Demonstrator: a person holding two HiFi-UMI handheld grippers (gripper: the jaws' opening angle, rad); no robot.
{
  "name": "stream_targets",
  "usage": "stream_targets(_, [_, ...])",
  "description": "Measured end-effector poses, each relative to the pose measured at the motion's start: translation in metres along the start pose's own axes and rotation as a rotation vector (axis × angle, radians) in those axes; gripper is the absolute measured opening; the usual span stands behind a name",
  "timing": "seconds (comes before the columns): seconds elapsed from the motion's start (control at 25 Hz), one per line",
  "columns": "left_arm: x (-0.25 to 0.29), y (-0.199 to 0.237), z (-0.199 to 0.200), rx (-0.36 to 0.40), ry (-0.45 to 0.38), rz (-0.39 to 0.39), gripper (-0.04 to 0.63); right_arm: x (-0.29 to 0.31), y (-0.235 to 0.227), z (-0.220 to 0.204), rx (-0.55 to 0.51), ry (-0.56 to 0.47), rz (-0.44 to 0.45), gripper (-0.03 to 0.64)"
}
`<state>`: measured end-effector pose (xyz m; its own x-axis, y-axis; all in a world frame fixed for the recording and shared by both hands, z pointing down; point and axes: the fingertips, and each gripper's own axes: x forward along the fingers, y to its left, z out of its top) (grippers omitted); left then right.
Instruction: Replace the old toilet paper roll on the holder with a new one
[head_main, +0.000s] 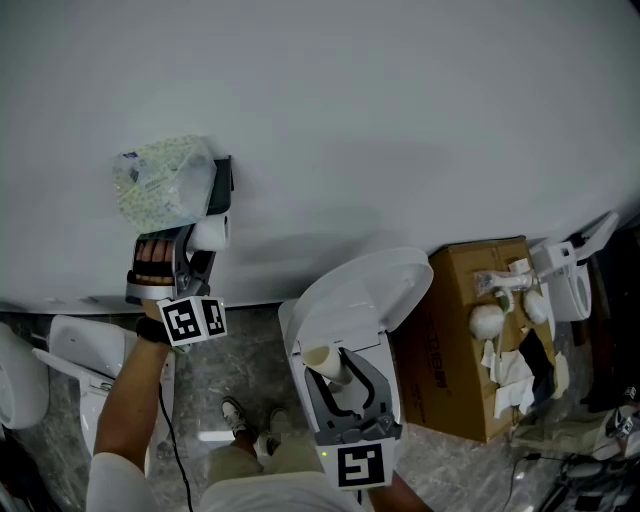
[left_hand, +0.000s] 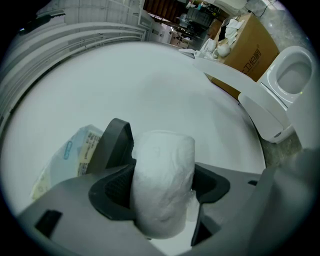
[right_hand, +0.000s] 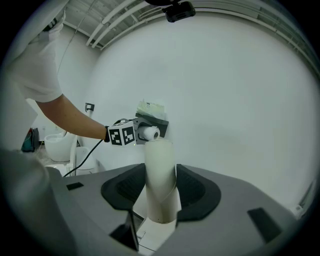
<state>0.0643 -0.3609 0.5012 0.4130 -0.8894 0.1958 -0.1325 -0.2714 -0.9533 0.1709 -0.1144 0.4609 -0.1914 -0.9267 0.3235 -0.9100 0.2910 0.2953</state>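
Observation:
A dark grey holder (head_main: 221, 183) hangs on the white wall, with a plastic-wrapped tissue pack (head_main: 163, 184) on top of it. My left gripper (head_main: 205, 242) is shut on a full white paper roll (head_main: 212, 232) and holds it right under the holder. In the left gripper view the roll (left_hand: 165, 165) fills the jaws, with the holder (left_hand: 115, 142) just behind it. My right gripper (head_main: 340, 388) sits lower, over the toilet, shut on a bare cardboard tube (head_main: 328, 362). The right gripper view shows the tube (right_hand: 159, 165) upright between the pads, and the holder (right_hand: 154, 121) far off.
A white toilet (head_main: 395, 275) with its lid raised stands below the right gripper. To its right is a brown cardboard box (head_main: 455, 350) with white parts on top. More white toilets stand at the left (head_main: 85, 355) and the far right (head_main: 572, 285). The person's shoes (head_main: 236, 414) are on the grey floor.

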Motion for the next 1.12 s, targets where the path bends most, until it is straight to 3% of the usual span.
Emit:
stream_targets(0.8, [-0.014, 0.003, -0.040, 0.003, 0.073, -0.016, 0.337, -0.009, 0.017, 0.010, -0.004, -0.014, 0.006, 0.190])
stream_targets(1.12, [-0.016, 0.004, -0.037, -0.046, 0.078, -0.057, 0.337, -0.013, 0.019, 0.017, -0.013, -0.012, -0.005, 0.190])
